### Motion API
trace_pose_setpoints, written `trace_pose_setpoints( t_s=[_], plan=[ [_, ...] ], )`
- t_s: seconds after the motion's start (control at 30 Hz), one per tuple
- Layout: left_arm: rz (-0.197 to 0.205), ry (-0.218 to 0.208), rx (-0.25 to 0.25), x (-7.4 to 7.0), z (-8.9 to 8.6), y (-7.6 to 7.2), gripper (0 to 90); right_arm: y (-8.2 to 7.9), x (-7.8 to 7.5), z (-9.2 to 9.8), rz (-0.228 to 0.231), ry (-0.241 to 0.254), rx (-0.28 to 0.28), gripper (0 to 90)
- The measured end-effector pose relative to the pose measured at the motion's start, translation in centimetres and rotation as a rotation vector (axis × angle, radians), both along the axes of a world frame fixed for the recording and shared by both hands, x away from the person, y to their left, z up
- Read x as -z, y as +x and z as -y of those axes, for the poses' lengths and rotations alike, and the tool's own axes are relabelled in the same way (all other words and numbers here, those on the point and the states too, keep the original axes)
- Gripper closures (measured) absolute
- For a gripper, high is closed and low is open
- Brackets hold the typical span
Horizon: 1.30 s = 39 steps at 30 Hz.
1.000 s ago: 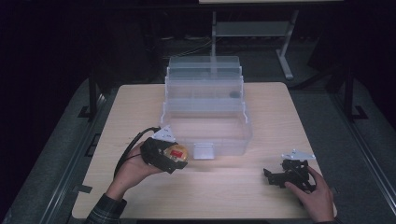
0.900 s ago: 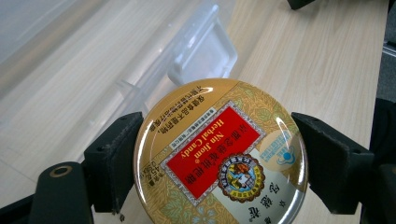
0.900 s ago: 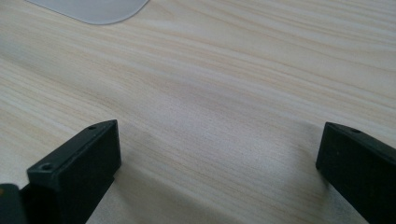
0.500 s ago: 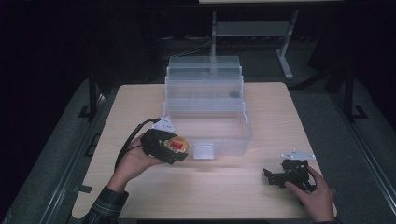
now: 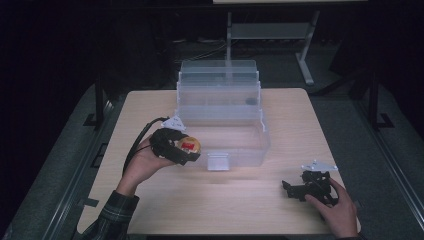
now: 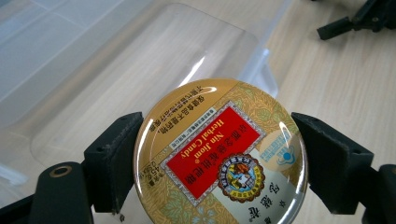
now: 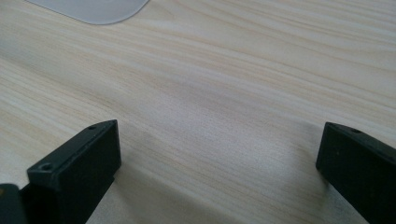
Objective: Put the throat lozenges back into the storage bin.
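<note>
Table [image 7: 224, 70]: pale wood-grain, matt, smooth. Tiered bin [image 5: 220, 107]: clear plastic, slightly frosted, with glare. Round tin [image 6: 219, 154]: glossy printed lid, gold and red, sharp highlights. Left gripper [image 6: 219, 161] and right gripper [image 7: 219, 158] jaws: matt black plastic. Sleeve [image 5: 107, 220]: plaid cloth.

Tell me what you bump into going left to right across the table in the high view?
Left gripper holding the candy tin → clear plastic box → right gripper resting on the table.
</note>
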<state>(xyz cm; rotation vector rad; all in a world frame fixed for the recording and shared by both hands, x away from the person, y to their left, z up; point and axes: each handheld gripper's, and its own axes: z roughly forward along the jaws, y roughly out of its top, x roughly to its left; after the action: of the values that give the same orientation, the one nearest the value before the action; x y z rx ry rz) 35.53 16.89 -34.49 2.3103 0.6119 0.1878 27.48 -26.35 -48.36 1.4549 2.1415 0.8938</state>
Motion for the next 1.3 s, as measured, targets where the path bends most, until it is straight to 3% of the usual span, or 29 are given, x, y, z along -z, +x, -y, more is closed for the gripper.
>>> trace_pose_setpoints(
  t_s=[0.63, 0.8, 1.07, 1.3],
  plan=[
    [0.015, 0.027, -0.079, 0.2, 0.0, 3.5, 19.5, 0.0, 0.0, 0.0, -0.001, 0.0, 0.0, 0.0],
    [0.014, 0.032, -0.105, 0.5, -0.1, 4.1, 19.5, 0.0, 0.0, 0.0, -0.001, 0.0, 0.0, 0.0],
    [0.015, 0.074, -0.136, 1.0, -0.6, 4.5, 19.4, 0.0, 0.0, 0.0, -0.001, 0.0, 0.0, 0.0],
    [0.009, 0.076, -0.149, 1.6, -1.1, 4.6, 19.4, 0.0, 0.0, 0.0, -0.001, 0.0, 0.0, 0.0]
  ],
)
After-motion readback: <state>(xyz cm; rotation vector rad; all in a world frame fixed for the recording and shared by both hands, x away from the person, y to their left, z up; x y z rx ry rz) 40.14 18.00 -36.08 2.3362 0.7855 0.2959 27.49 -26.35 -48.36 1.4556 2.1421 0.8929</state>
